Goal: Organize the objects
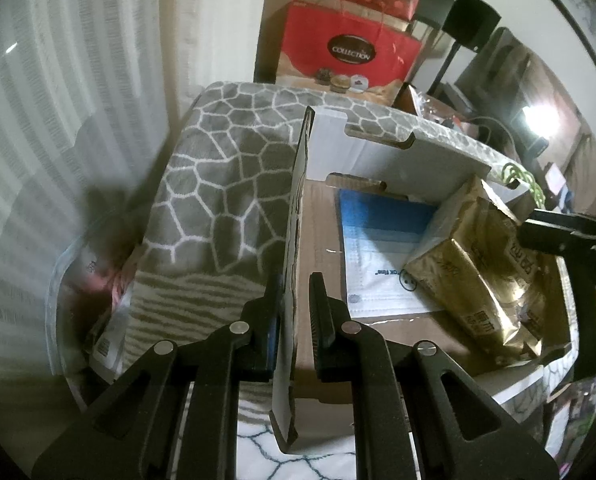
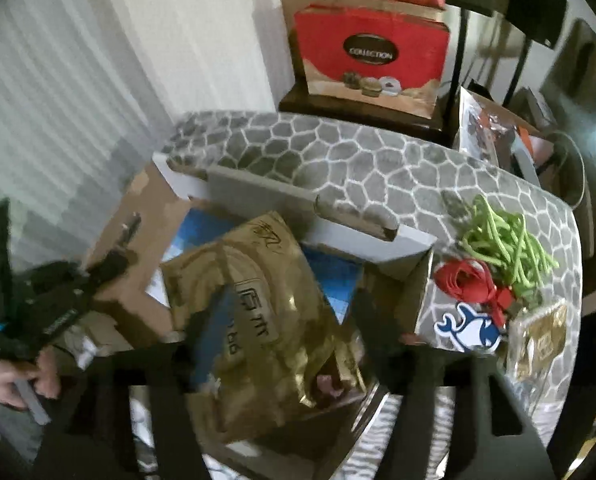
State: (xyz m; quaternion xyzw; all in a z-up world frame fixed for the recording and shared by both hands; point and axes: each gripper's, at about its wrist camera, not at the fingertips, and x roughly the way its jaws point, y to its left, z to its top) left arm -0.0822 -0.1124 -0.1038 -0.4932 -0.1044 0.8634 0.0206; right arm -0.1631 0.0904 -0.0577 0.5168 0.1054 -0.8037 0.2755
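An open cardboard box [image 1: 318, 264] stands on a grey patterned blanket [image 1: 226, 168]. My left gripper [image 1: 296, 304] straddles the box's left wall [image 1: 294, 240], one finger on each side, with a small gap on the inner side. A gold foil packet [image 1: 474, 272] lies inside the box on a blue and white pack [image 1: 378, 248]. In the right wrist view my right gripper [image 2: 286, 320] is wide open over the gold packet [image 2: 266, 312], its fingers on either side of it. The box [image 2: 138, 240] sits below it.
A red gift bag [image 2: 370, 52] stands behind the blanket. On the blanket [image 2: 378, 168] right of the box lie a green cord bundle [image 2: 506, 240], a red ribbon [image 2: 470, 280], a whale sticker [image 2: 470, 328] and a clear packet [image 2: 542, 336]. White curtains hang at left.
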